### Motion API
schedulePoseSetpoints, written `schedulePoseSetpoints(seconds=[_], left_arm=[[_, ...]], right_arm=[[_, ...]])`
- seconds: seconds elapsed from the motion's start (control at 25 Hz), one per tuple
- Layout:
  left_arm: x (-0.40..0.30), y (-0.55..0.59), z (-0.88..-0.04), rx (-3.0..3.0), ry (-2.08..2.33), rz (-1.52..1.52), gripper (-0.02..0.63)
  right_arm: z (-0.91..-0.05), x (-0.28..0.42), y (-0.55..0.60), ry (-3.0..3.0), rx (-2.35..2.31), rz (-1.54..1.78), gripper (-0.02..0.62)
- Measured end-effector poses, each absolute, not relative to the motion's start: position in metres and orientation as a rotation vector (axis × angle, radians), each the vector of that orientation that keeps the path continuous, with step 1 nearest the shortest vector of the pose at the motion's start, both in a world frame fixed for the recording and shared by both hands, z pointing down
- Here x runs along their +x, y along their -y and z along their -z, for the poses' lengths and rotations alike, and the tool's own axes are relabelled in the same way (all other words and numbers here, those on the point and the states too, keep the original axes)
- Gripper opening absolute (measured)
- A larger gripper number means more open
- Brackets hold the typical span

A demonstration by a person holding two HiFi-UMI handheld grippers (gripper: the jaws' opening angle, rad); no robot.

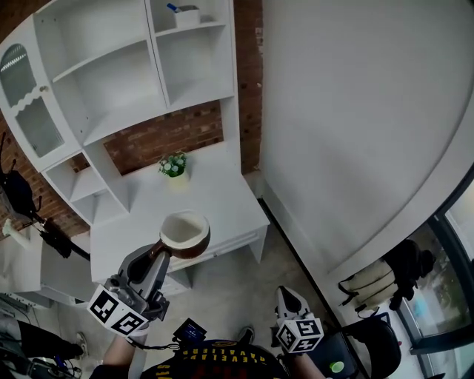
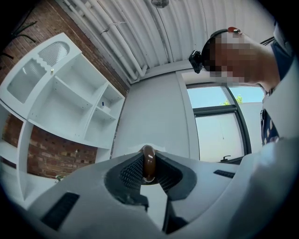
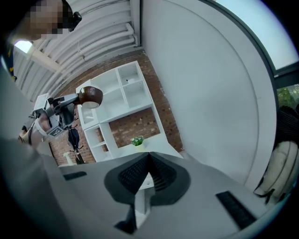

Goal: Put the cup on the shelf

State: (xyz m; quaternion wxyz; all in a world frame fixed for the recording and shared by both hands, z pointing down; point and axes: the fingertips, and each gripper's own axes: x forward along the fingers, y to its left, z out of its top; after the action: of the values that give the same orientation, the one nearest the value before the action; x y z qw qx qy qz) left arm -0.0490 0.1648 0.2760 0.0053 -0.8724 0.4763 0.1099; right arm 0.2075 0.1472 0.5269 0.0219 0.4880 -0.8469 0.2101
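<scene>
- Left gripper (image 1: 158,252): jaws clamped on the cup's brown handle (image 2: 148,163); the left gripper view shows the handle pinched between the ribbed pads.
- Cup (image 1: 185,234): brown outside, white inside, mouth up and roughly level. It is in the air, seen over the front edge of the white desk (image 1: 222,203), and touches nothing but the jaws.
- Right gripper (image 1: 287,296): jaws together with nothing between them. It hangs low beside the person, well apart from the cup and the desk.
- Shelf (image 1: 118,81): white unit of open compartments above the desk's back edge, in front of a brick wall. Most compartments look bare; a small box (image 1: 187,15) sits in the top right one.
- Plant (image 1: 173,166): small pot near the back edge of the desk, clear of the cup.
- Progress: the pick-up looks done, with the cup gripped and lifted. The placing is not done, since the cup is well short of any compartment.
- Left to do, as a judgement: carry the cup forward and up to a free compartment, set it down upright, open the jaws, back out.
- Risk: a handle-only grip could let the cup swing or tip.
</scene>
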Motion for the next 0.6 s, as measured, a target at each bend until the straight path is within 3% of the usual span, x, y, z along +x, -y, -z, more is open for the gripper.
schedulePoseSetpoints(seconds=[0.6], left_arm=[[-0.033, -0.084, -0.278, -2.729, -1.508, -0.329, 0.048]], right_arm=[[-0.533, 0.236, -0.077, 2.602, 1.528, -0.651, 0.005]])
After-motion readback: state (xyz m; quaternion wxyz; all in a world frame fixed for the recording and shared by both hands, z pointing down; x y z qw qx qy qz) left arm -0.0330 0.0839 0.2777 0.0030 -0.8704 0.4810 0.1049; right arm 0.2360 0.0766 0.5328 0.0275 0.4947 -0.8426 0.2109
